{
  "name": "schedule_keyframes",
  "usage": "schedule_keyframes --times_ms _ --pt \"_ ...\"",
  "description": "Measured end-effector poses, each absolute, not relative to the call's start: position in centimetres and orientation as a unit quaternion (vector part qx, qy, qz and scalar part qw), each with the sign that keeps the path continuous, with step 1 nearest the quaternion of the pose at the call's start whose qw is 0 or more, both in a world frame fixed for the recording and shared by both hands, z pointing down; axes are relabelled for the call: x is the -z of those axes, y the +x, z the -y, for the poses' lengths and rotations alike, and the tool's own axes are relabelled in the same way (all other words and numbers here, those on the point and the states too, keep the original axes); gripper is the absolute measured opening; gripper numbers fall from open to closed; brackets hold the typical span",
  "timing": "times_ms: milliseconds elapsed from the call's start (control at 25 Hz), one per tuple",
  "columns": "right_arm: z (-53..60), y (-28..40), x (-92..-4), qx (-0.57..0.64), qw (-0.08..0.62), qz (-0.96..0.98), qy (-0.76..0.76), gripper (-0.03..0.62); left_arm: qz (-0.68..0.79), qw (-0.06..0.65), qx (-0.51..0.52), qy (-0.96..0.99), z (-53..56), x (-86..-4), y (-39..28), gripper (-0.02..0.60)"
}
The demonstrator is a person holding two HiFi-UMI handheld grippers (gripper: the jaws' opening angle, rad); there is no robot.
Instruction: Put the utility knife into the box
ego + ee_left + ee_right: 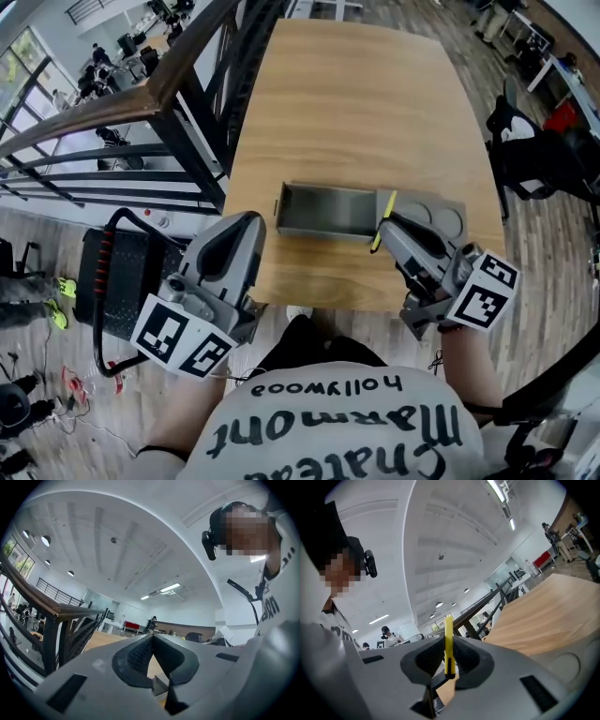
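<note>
A yellow utility knife (383, 221) is clamped between the jaws of my right gripper (389, 225), and it stands on edge just above the right end of the open grey box (323, 212). In the right gripper view the knife (449, 645) sticks up thin and upright between the dark pads (432, 656). The box lies on the wooden table (356, 103) near its front edge. My left gripper (249, 221) hovers at the table's front left corner, left of the box. Its jaws are shut with nothing between them (152, 637).
A grey lid (439, 218) with round recesses lies flat against the box's right end, under the right gripper. A black stair railing (187, 84) runs along the table's left side. A black office chair (539, 155) stands to the right of the table.
</note>
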State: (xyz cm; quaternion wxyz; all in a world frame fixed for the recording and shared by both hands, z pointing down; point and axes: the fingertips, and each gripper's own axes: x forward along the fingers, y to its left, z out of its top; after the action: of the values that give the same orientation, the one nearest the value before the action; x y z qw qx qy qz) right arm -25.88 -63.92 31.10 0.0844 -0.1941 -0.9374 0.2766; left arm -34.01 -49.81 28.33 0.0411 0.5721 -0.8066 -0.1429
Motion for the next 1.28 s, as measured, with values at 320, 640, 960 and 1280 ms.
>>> schedule_keyframes --times_ms 320,640,960,1280 --pt "65.4 -31.5 -35.5 -0.249 0.126 0.946 -0.166 0.057 0.808 0.052 0.143 0.570 50.7 -29.1 -38.4 0.006" --pt "65.6 -33.5 -40.2 -0.216 0.183 0.949 -0.141 0.057 0.807 0.067 0.138 0.570 50.8 -30.1 -39.6 0.006" --pt "64.8 -34.7 -44.7 -0.178 0.276 0.939 -0.105 0.057 0.807 0.082 0.136 0.568 50.1 -31.1 -40.1 0.006" --pt "65.5 -35.9 -48.8 -0.177 0.341 0.922 -0.042 0.057 0.810 0.092 0.136 0.563 49.8 -32.0 -40.4 0.006"
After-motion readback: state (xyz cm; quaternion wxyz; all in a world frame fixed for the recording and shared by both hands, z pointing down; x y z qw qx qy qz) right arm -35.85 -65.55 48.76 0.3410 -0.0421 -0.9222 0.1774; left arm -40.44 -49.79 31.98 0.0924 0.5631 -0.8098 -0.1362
